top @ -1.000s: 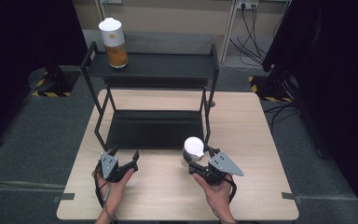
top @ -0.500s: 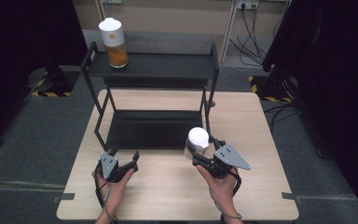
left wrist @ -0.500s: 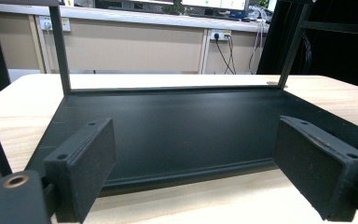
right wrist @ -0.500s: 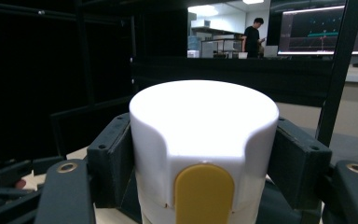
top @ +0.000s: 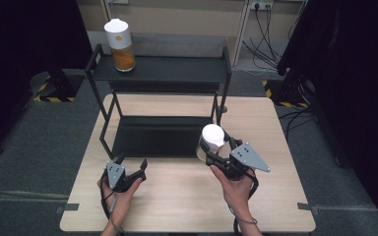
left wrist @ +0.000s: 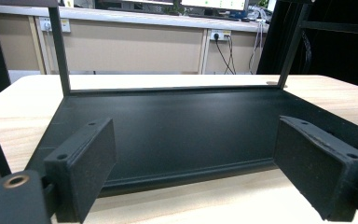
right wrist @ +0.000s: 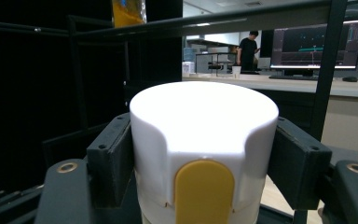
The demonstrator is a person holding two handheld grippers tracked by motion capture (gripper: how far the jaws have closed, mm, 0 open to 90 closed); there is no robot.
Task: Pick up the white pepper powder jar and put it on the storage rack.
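Raised white-lidded jar (top: 211, 140) sits clamped in right tongs (top: 215, 147).

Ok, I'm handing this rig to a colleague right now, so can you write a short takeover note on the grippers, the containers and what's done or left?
Right gripper: shut on a white-lidded container, held above the table at the front right of the black two-tier rack.
Left gripper: open, with nothing between its jaws, at the table's near left, facing the rack's lower shelf.
A matching container with orange contents stands on the rack's top shelf, left end.
Done: one container on top, the second gripped.
Left, probably: set the held container on the rack and let go.
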